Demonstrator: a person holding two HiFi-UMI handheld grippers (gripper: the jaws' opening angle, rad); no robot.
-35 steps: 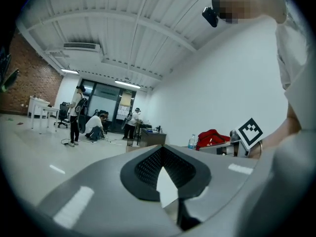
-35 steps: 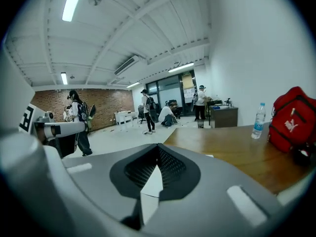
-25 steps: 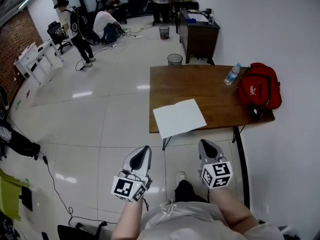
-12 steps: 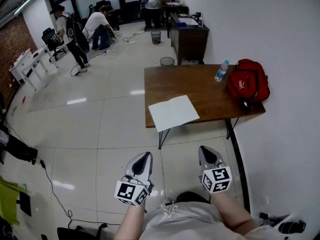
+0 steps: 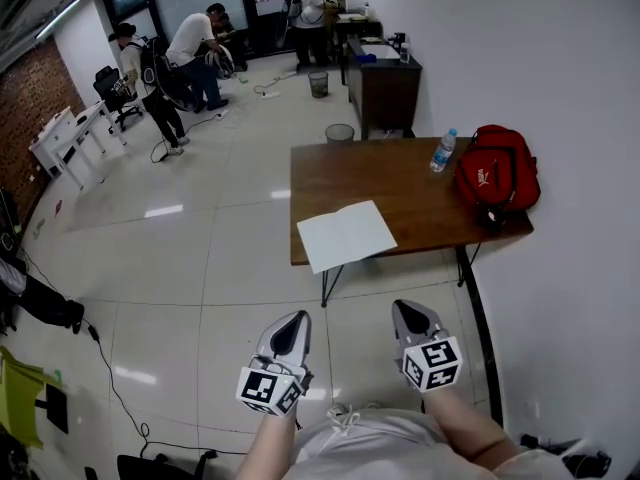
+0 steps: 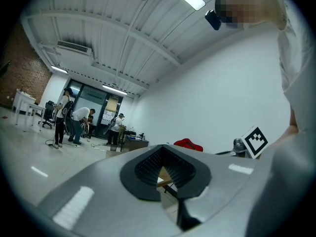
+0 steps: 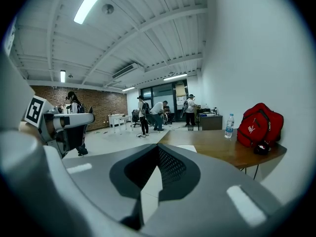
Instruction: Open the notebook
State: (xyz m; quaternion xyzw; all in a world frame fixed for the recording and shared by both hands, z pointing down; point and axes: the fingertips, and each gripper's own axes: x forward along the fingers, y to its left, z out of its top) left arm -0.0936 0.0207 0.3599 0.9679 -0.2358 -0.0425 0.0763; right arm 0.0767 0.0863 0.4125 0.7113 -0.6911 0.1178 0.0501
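Notebook (image 5: 346, 235): one, white, flat on the wooden table (image 5: 400, 173) at its near left corner, one corner just over the table edge; no spread of pages showing. Untouched by either gripper, well apart from both.

Grippers: two, side by side low in the head view, over the tiled floor (image 5: 200, 268) and short of the table.
- Left gripper (image 5: 295, 318): jaws brought together at the tips, nothing held; only the small hollow between the dark pads (image 6: 148, 168), with a bit of table seen through it in the left gripper view.
- Right gripper (image 5: 405, 310): jaws likewise closed tip to tip, empty, pointed toward the table in the right gripper view.
- Marker cubes: two, one on each gripper.

Also on the table, toward the far right end:
- one water bottle (image 5: 442, 151), upright
- one red bag (image 5: 497, 173), just beside the bottle, against the white wall

Beyond the table:
- one dark cabinet (image 5: 383, 83)
- two waste bins, the nearer (image 5: 339, 132) close to the table's far left corner, the farther (image 5: 318, 84) deeper in the room
- at least three people (image 5: 195, 53) standing at the back, near the glass doors
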